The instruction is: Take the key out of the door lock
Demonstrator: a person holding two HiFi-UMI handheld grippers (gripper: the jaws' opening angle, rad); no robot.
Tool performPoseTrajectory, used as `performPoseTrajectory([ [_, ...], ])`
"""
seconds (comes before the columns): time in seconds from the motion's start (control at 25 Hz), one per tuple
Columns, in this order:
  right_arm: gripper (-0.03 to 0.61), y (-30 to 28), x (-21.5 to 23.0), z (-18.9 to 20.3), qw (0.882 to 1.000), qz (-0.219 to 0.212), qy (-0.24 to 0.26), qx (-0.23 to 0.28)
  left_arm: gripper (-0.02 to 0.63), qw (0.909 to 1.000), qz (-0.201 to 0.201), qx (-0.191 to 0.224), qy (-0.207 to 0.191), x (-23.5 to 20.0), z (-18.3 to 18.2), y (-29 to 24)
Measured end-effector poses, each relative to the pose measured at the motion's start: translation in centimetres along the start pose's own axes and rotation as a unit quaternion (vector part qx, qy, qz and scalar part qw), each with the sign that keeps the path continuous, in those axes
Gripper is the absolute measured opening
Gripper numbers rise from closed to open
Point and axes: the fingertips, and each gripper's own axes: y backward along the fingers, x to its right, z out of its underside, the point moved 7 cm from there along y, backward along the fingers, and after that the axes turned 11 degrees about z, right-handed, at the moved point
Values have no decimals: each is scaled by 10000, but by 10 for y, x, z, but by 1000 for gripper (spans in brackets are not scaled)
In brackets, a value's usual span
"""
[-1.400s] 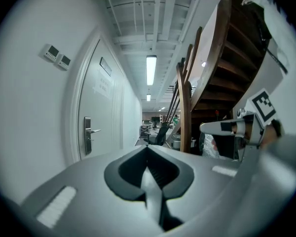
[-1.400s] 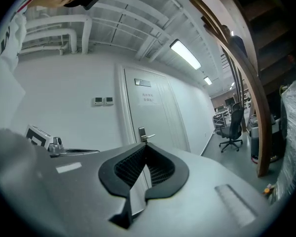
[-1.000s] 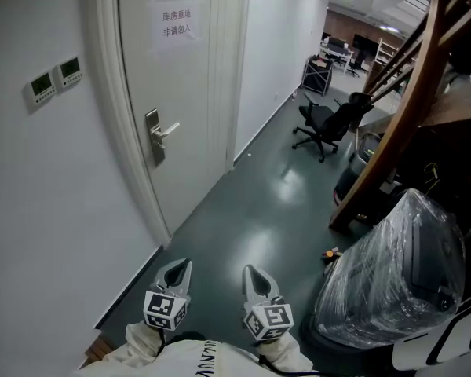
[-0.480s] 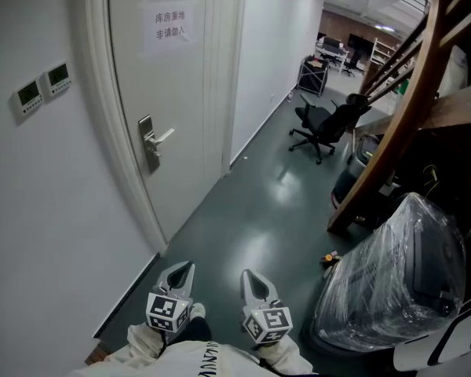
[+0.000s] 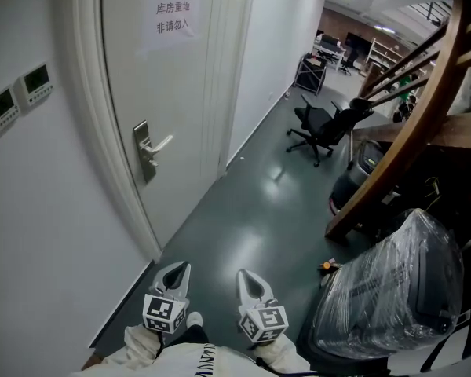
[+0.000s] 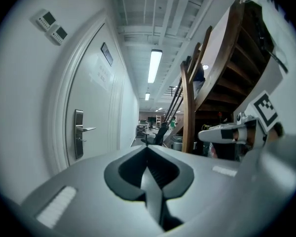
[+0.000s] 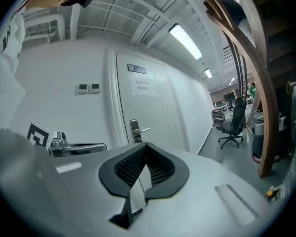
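In a corridor, the left tool (image 5: 180, 269) and right tool (image 5: 245, 275), both closed on nothing, hang well short of the lock plate (image 5: 144, 151) on the white door (image 5: 173, 85) ahead at left; any key there is too small to see, so removal seems not yet begun.

I'm looking down an office corridor: white walls, a closed door (image 5: 173, 108) with a printed notice (image 5: 173, 23), wall control panels (image 5: 37, 82), a glossy dark floor (image 5: 243, 218), a black swivel chair (image 5: 317, 126), and desks with monitors (image 5: 352, 44) at the far end.
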Motion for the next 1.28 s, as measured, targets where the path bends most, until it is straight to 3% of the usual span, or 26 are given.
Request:
performPoseTrajectory([
  [0.68, 2, -131, -27, -34, 9996, 209, 179, 112, 0, 9999, 74, 82, -94, -128, -20, -52],
  [1.28, 2, -187, -19, -36, 9997, 92, 216, -47, 0, 9999, -146, 53, 21, -173, -18, -85],
])
